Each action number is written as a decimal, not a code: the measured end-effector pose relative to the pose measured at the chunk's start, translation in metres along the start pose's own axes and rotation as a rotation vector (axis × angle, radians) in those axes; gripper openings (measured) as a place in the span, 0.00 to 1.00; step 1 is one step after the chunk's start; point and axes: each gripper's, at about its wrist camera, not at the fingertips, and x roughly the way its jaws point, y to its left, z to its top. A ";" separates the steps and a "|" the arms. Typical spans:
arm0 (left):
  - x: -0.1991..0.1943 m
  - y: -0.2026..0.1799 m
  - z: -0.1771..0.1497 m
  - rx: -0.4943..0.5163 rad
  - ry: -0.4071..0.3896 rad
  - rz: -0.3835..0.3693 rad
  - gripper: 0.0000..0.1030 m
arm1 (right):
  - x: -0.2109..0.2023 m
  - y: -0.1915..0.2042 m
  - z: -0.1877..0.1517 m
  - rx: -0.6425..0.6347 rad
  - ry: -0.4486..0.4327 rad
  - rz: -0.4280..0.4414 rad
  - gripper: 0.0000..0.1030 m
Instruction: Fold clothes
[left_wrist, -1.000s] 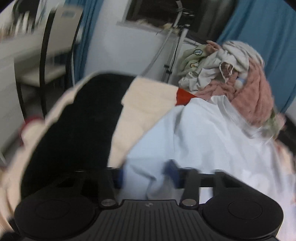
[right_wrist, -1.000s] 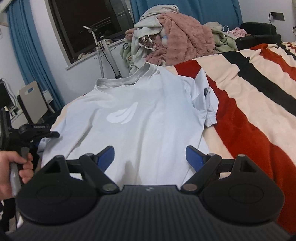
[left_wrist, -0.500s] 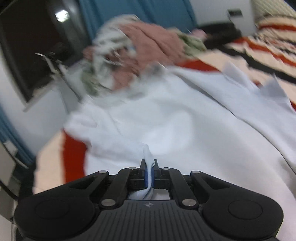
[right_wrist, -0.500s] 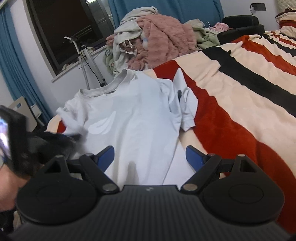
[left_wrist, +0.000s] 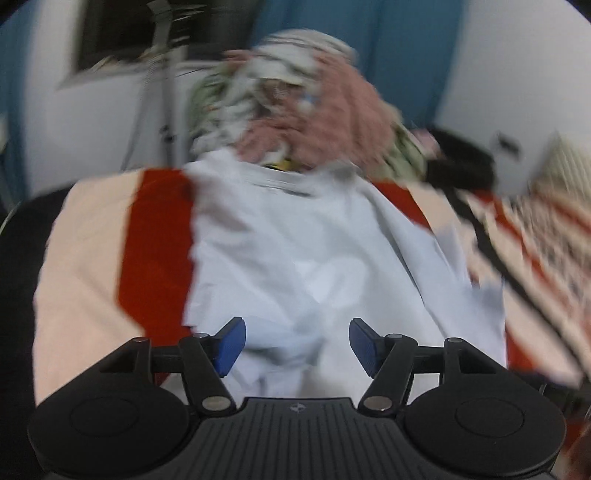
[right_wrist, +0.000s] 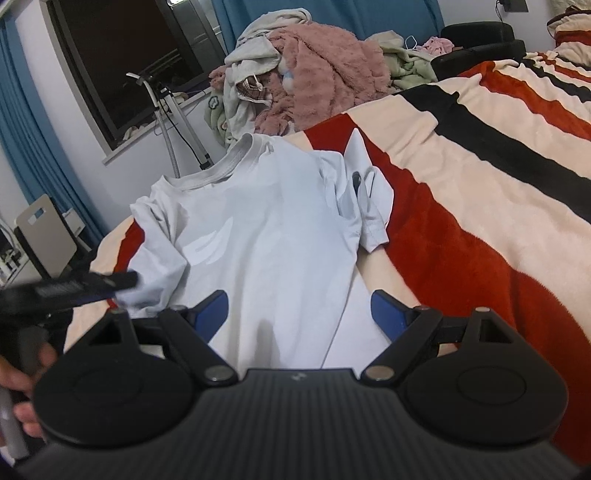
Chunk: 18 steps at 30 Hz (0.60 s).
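White T-shirt (right_wrist: 266, 236) is spread face-up on striped blanket (right_wrist: 461, 206), collar far, hem near | left sleeve is folded inward just ahead of left gripper (left_wrist: 293, 345), parted, empty | right gripper (right_wrist: 299, 314) is held wide, empty, over hem.

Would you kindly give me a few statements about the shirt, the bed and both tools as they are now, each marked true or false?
1. The white T-shirt lies spread on the striped blanket. True.
2. The left tool is clamped on a fold of the shirt. False: its jaws stand open with nothing between them.
3. The right tool is open and holds nothing. True.
4. The pile of clothes sits beyond the shirt's collar. True.
5. The shirt is already folded into a neat square. False: it is laid out, with only its sleeves turned inward.
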 end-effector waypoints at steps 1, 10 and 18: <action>0.001 0.013 0.003 -0.061 -0.003 0.018 0.62 | 0.001 0.001 0.000 -0.003 0.001 -0.001 0.83; 0.054 0.069 0.023 -0.305 0.052 0.009 0.11 | 0.010 0.000 -0.006 -0.026 0.009 -0.022 0.83; 0.021 0.116 0.048 -0.354 -0.045 0.030 0.00 | 0.012 0.008 -0.010 -0.068 0.010 -0.045 0.83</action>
